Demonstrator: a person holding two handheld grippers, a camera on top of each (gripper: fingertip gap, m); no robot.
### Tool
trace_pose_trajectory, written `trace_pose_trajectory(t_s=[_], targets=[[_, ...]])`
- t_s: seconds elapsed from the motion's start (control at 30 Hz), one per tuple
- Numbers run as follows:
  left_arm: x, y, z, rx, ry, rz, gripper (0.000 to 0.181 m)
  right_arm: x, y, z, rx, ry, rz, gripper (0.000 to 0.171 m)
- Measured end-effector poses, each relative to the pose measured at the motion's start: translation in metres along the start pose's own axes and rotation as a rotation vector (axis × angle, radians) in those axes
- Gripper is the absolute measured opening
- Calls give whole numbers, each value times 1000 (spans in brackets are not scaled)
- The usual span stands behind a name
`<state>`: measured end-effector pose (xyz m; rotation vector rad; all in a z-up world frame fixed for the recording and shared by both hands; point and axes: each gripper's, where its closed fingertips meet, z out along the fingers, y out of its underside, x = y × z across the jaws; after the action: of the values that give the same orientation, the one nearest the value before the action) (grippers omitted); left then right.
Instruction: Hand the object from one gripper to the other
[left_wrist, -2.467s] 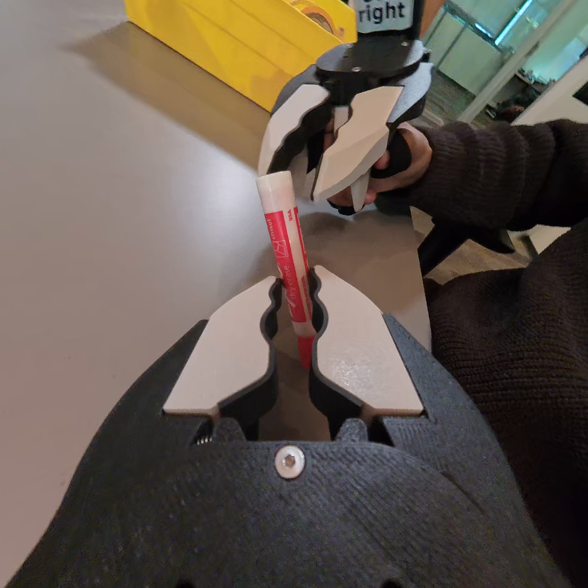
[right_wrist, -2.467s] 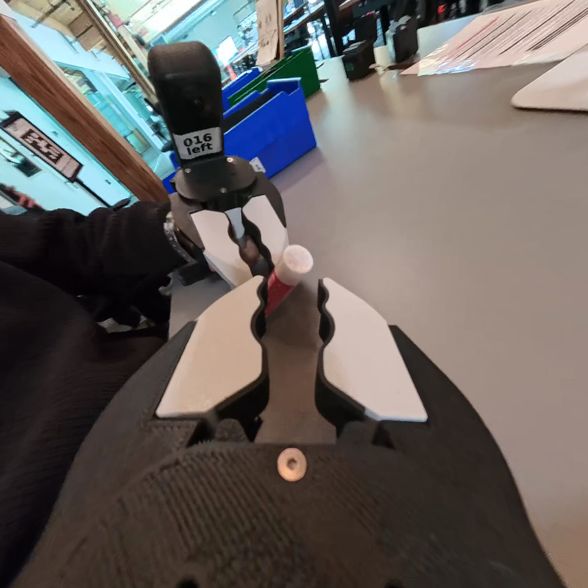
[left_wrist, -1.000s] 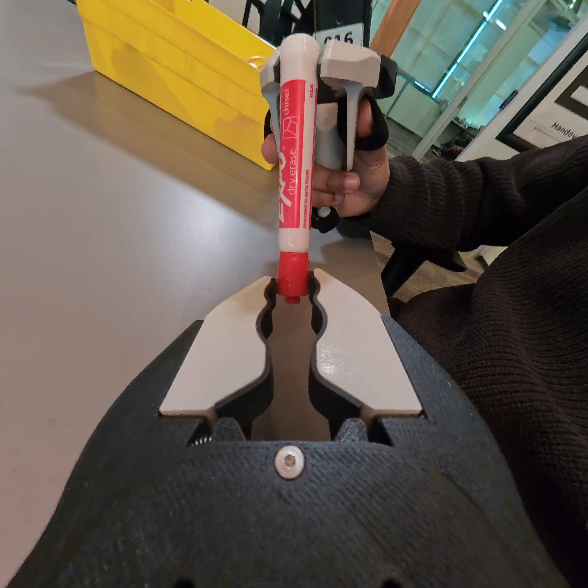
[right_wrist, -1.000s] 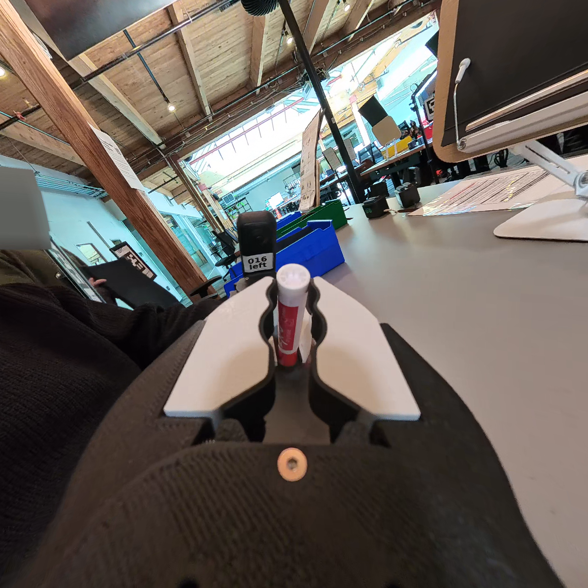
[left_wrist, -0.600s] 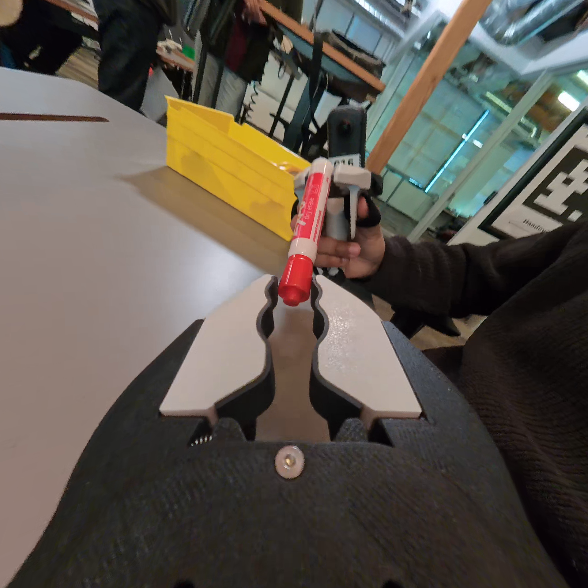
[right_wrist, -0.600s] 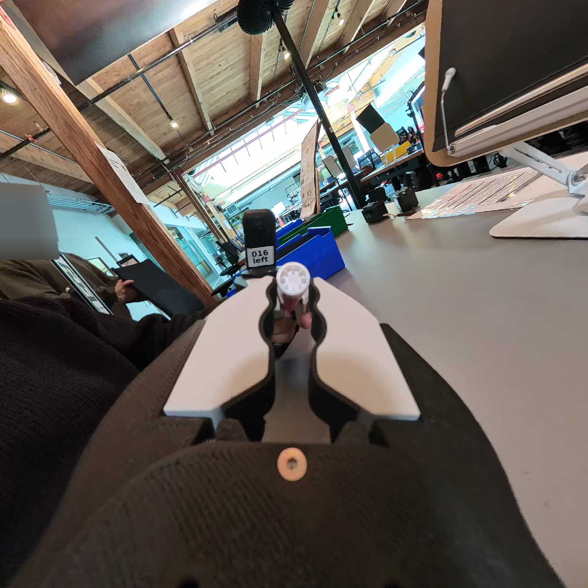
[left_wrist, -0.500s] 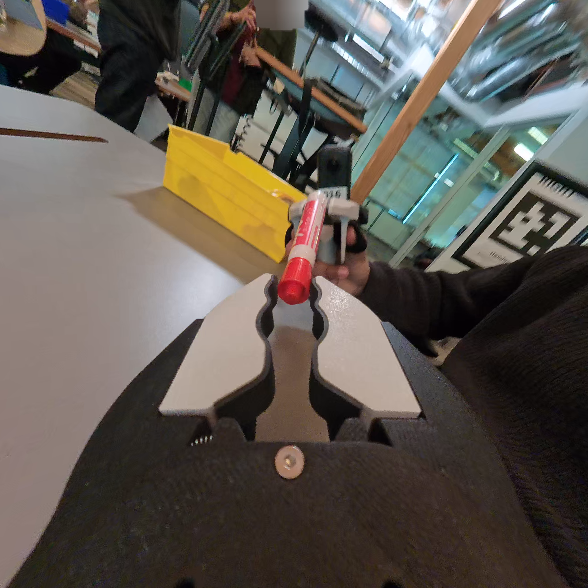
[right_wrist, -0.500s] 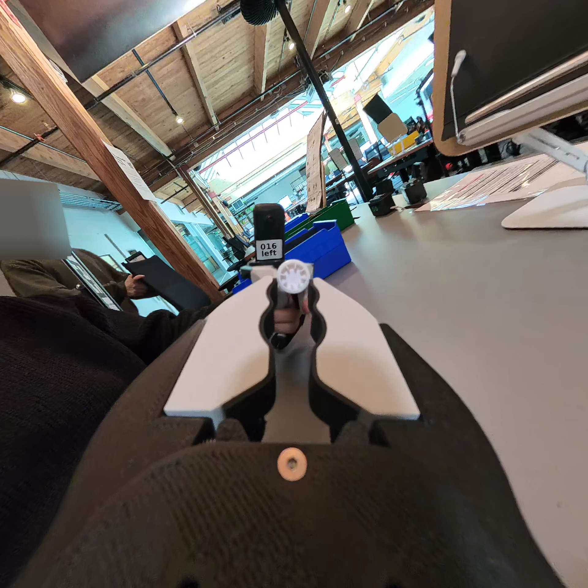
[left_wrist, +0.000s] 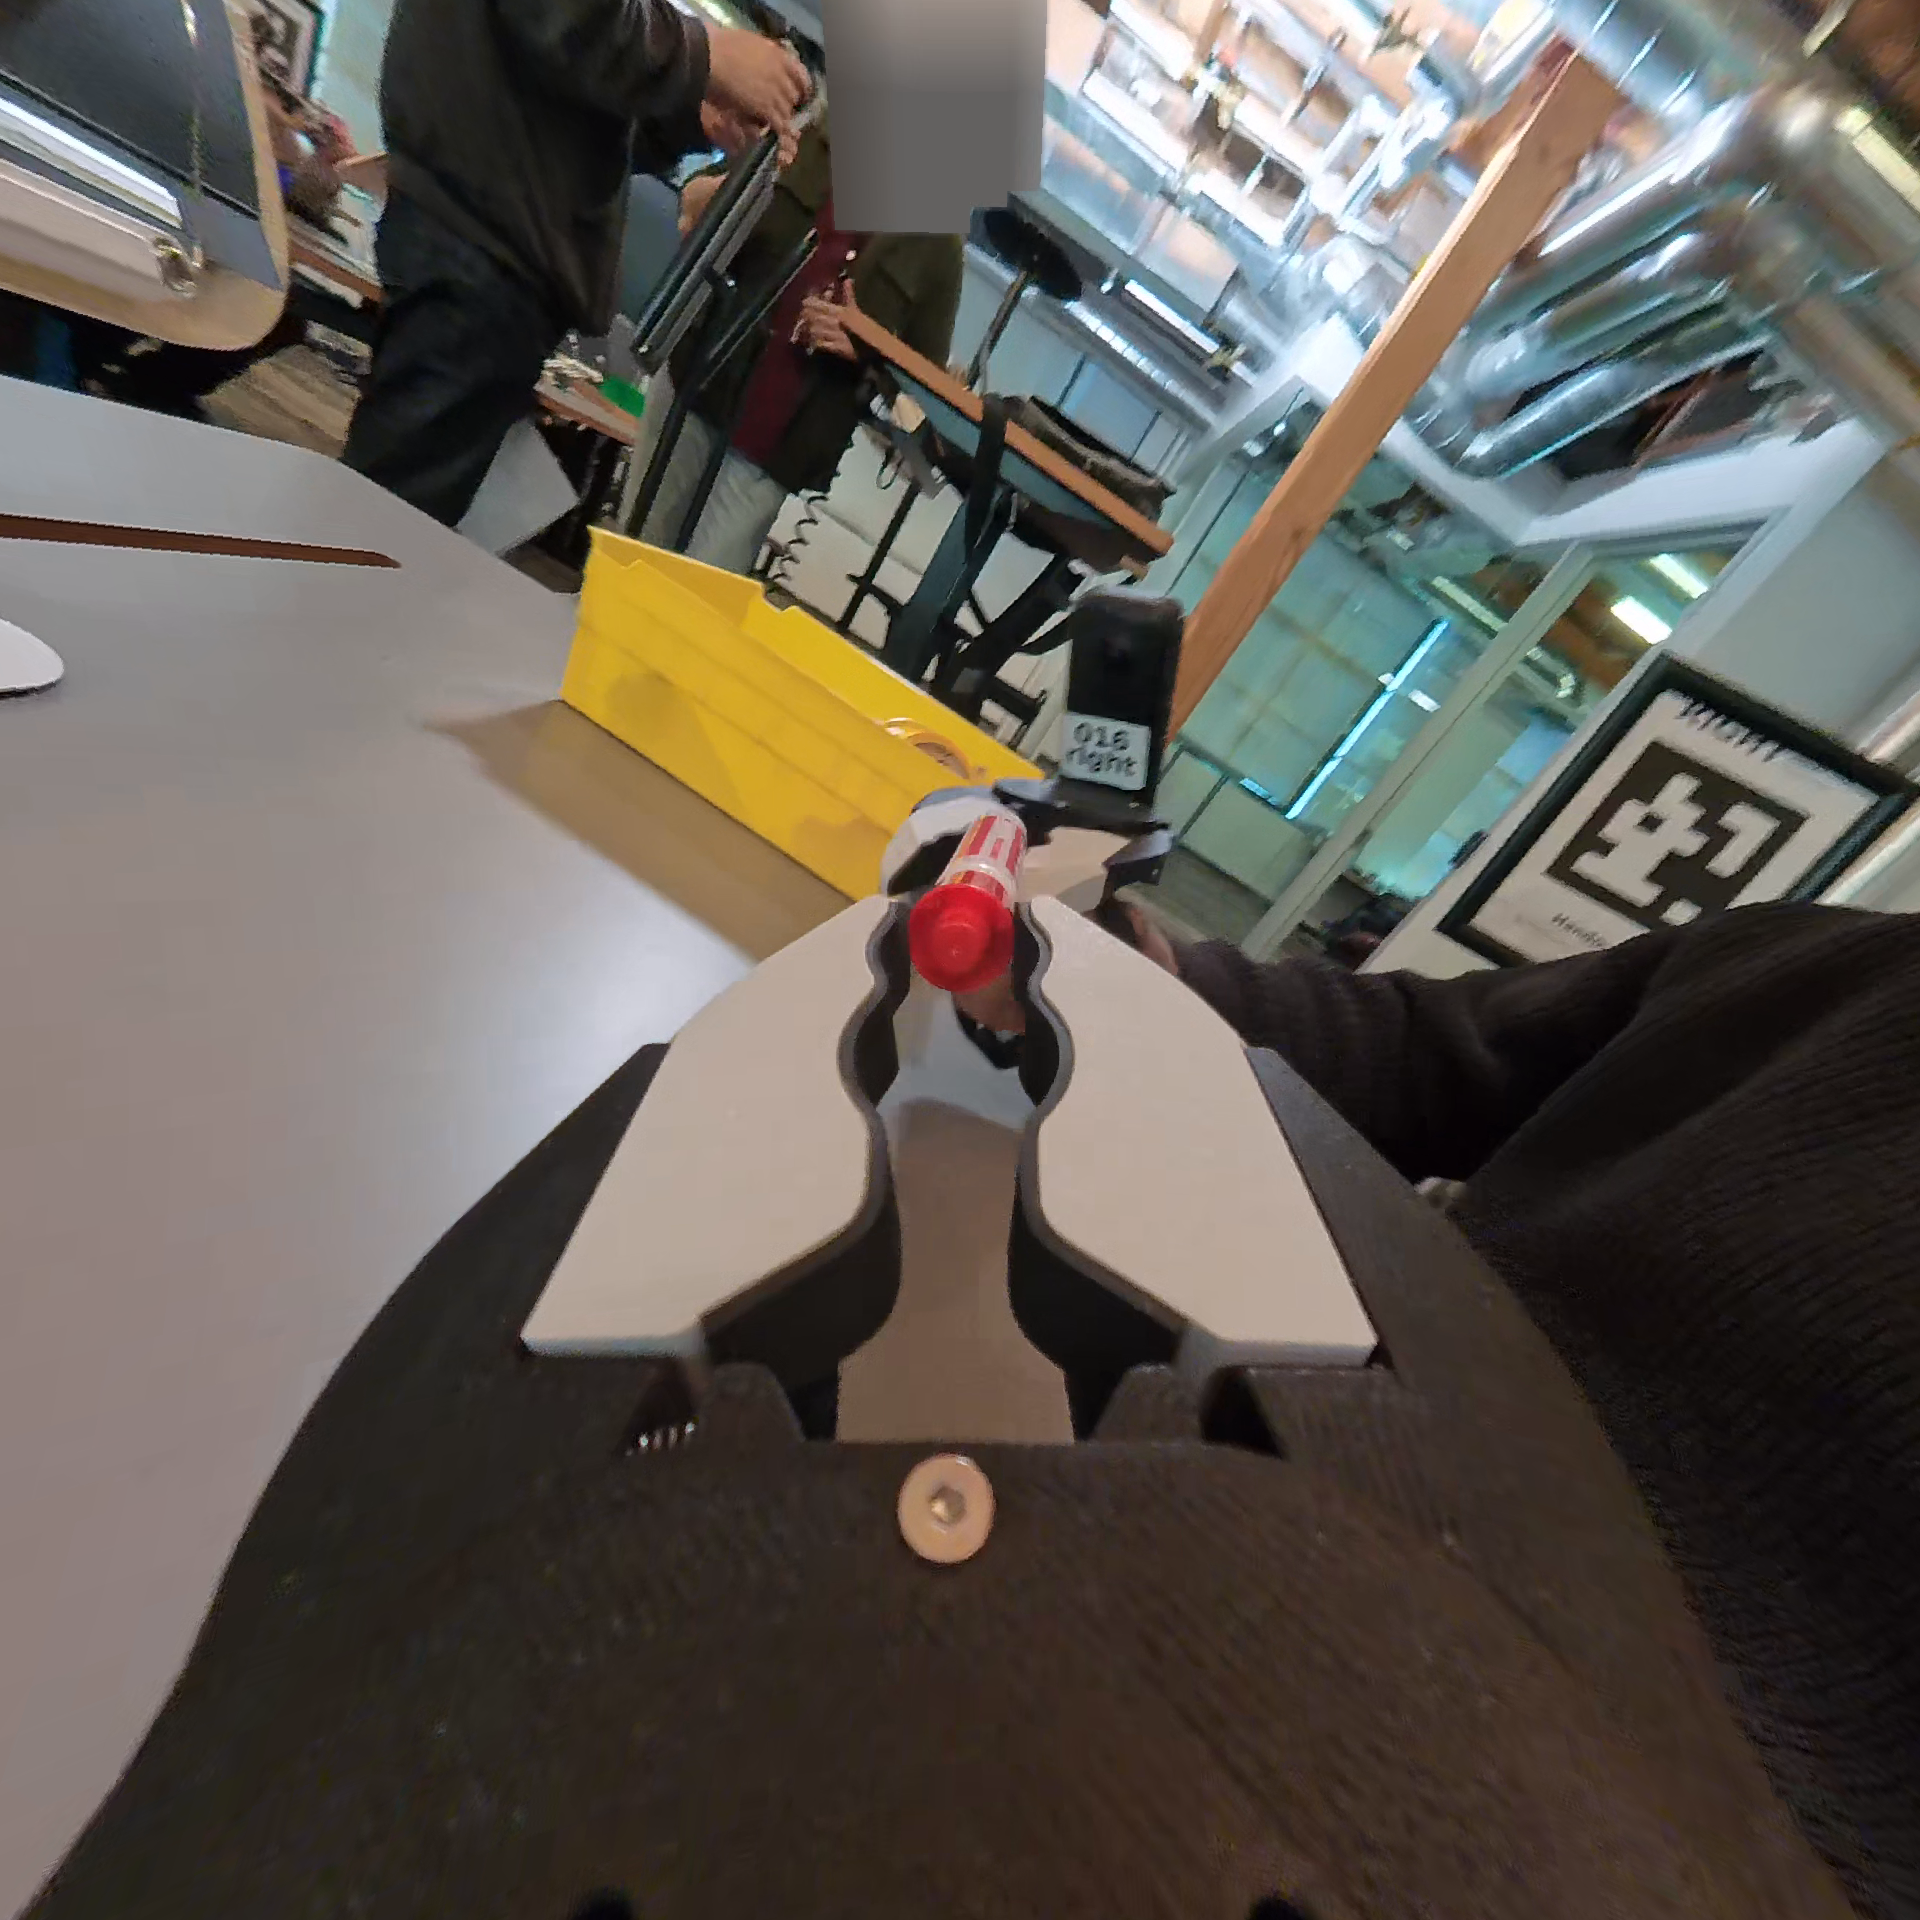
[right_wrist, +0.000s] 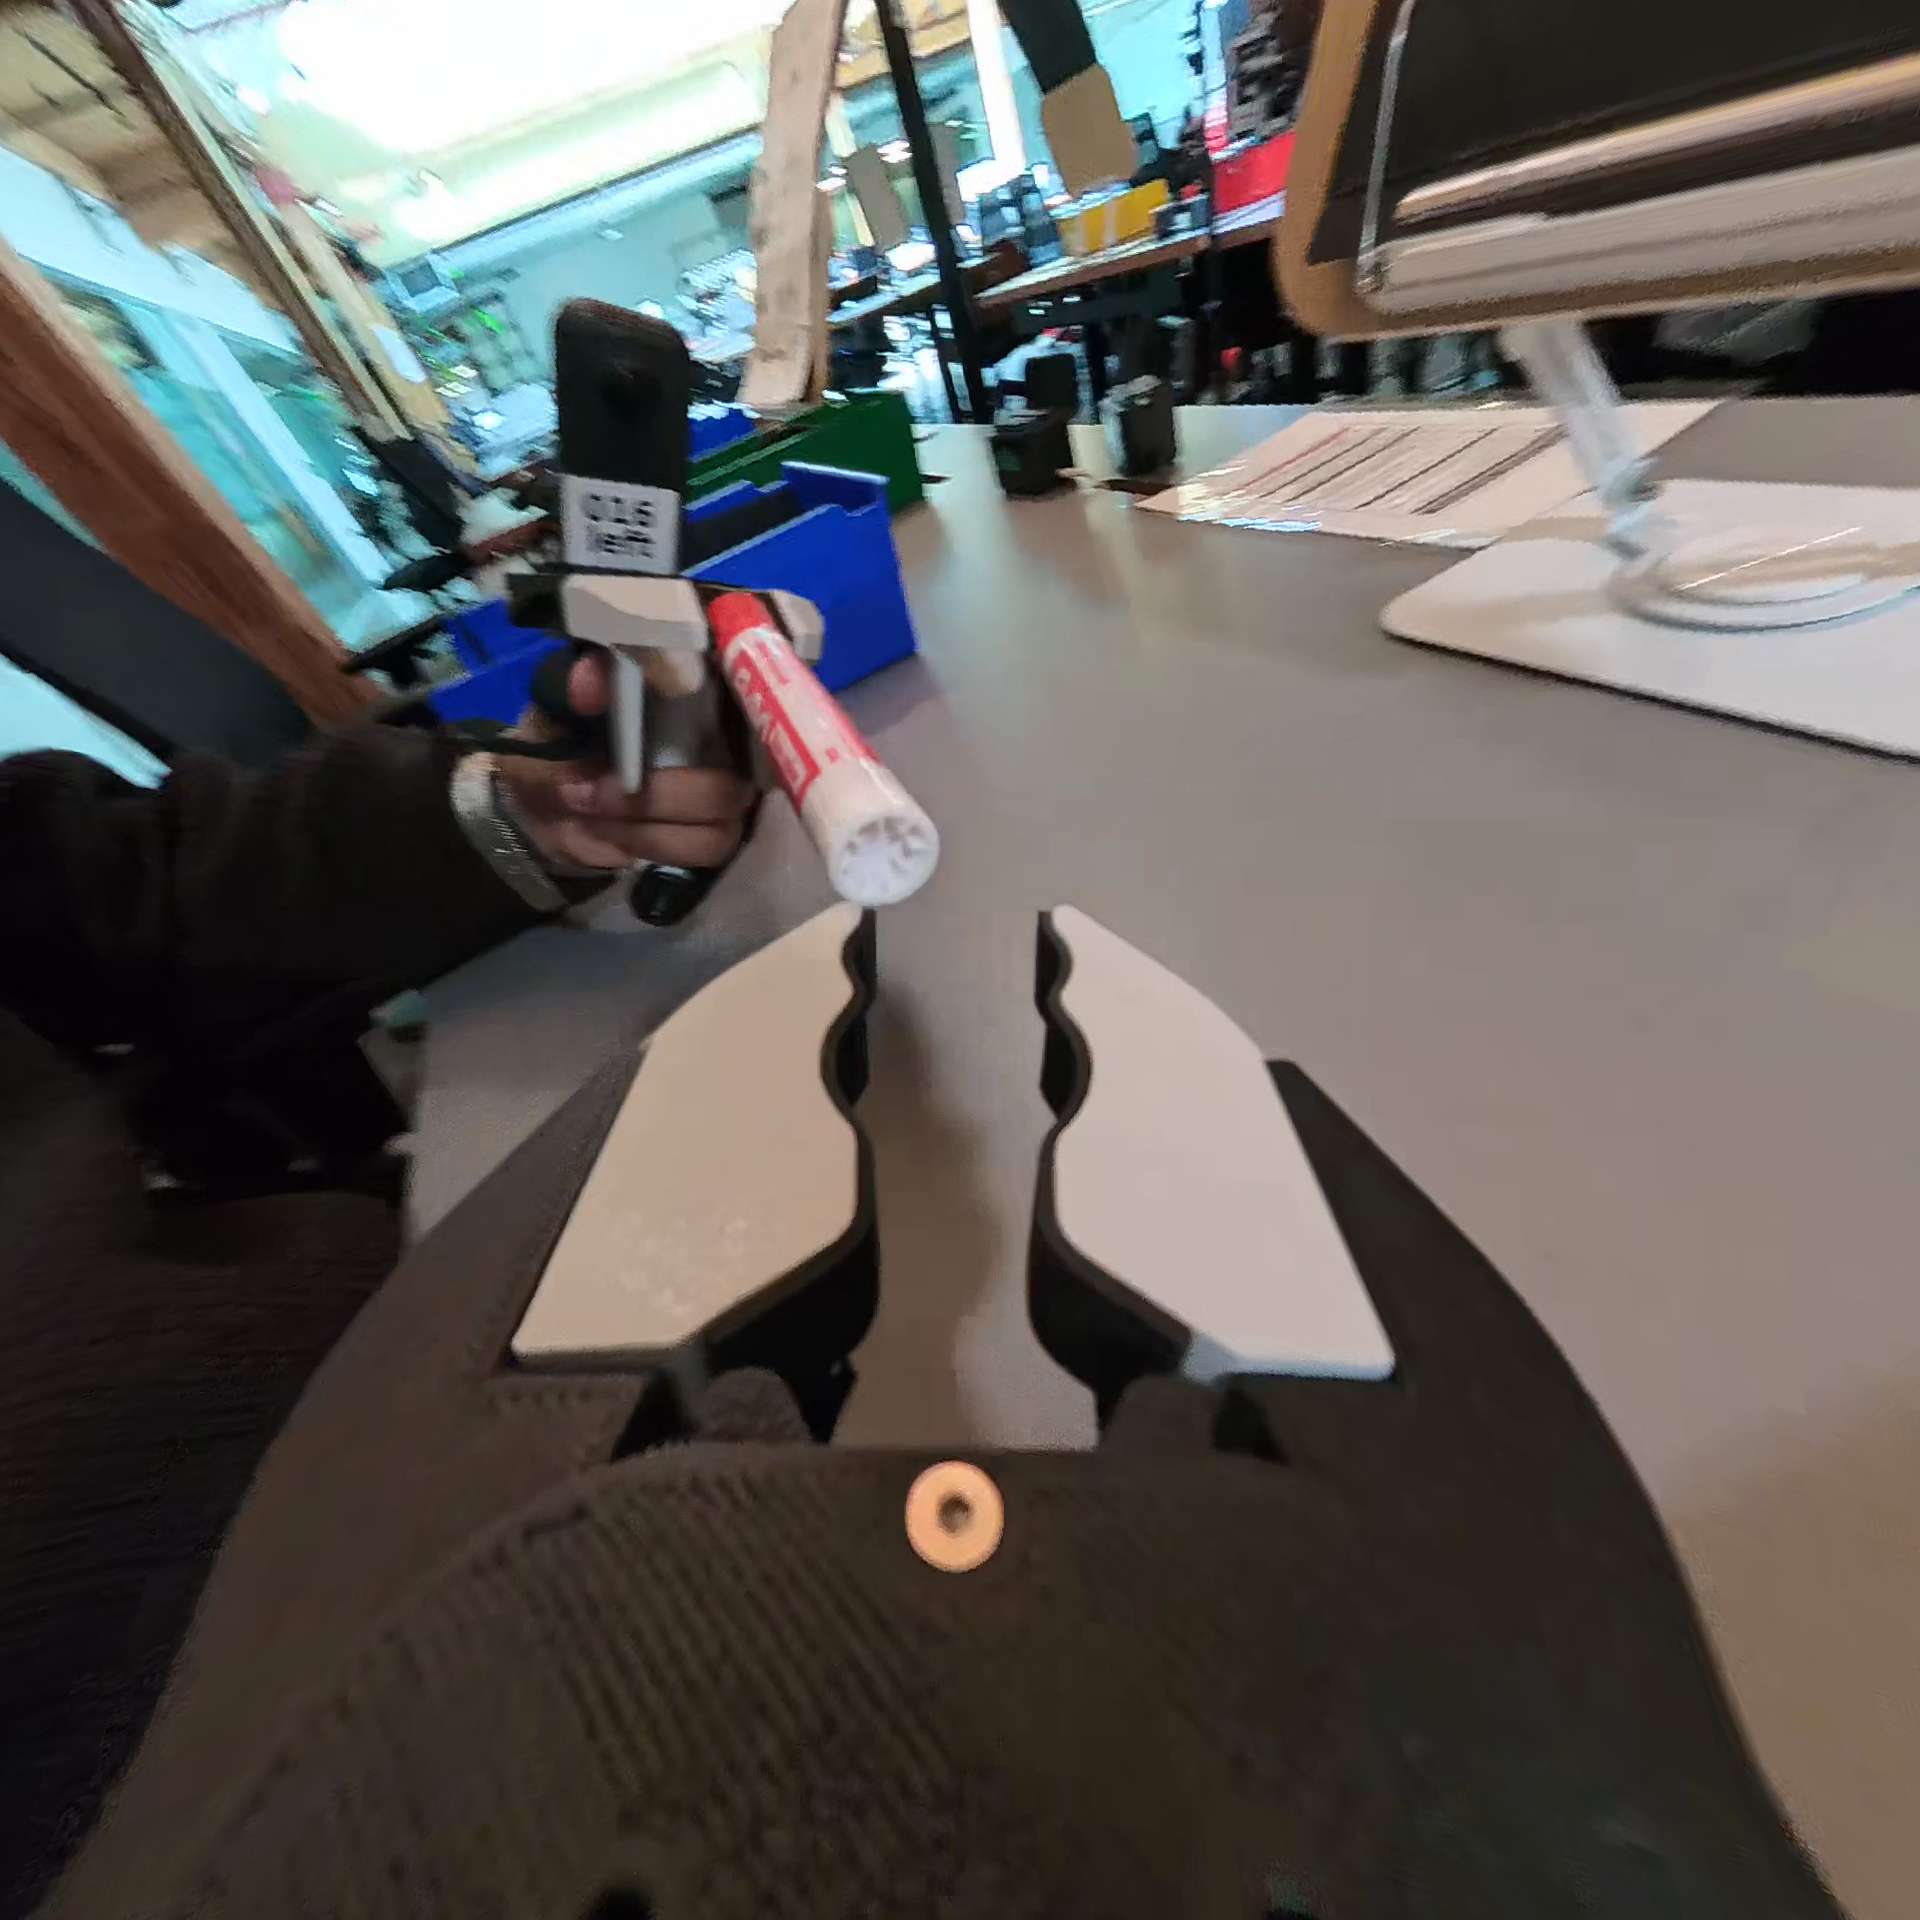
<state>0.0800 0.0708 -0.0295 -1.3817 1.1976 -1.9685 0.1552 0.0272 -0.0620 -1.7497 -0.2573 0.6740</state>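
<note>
A red-and-white dry-erase marker (left_wrist: 961, 920) is held level above the grey table (left_wrist: 260, 831). My left gripper (left_wrist: 961, 914) is shut on its red cap. In the right wrist view the left gripper (right_wrist: 717, 613) shows farther off, with the marker (right_wrist: 800, 738) sticking out of it, white butt end toward the camera. My right gripper (right_wrist: 954, 920) is open and empty, its fingertips just short of that white end. In the left wrist view the right gripper (left_wrist: 1003, 847) sits beyond the marker's far end.
A yellow bin (left_wrist: 727, 707) stands on the table behind the grippers. Blue bins (right_wrist: 831, 561), a green bin (right_wrist: 831, 447), papers (right_wrist: 1403, 468) and a monitor's white base (right_wrist: 1662, 644) are on the far side. People (left_wrist: 499, 208) stand beyond the table. Left tips to right tips: about 10 cm.
My right gripper has opened, let go of the marker and drawn back. The left gripper, shut on the red cap, now holds it alone. The marker has swung from upright to level.
</note>
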Motion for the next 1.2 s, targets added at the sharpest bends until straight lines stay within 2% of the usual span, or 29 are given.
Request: trace_pose_trajectory(t_s=[0.13,0.27,0.37,0.73,0.97,1.2], targets=[[-10,3,-1,-36,-73,42,19,13,0,-7,-47,102,-109,42],[-26,10,-3,-94,-186,108,19,14,4,-4,-101,178,-259,44],[-29,17,-2,-153,-239,190,19,7,11,1,-164,206,-399,43],[-8,56,20,-339,-232,326,19,-11,42,16,-391,304,-880,31],[-2,61,24,-345,-214,315,19,-12,53,20,-452,318,-957,19],[0,61,25,-325,-198,337,19,-10,52,19,-458,338,-957,19]])
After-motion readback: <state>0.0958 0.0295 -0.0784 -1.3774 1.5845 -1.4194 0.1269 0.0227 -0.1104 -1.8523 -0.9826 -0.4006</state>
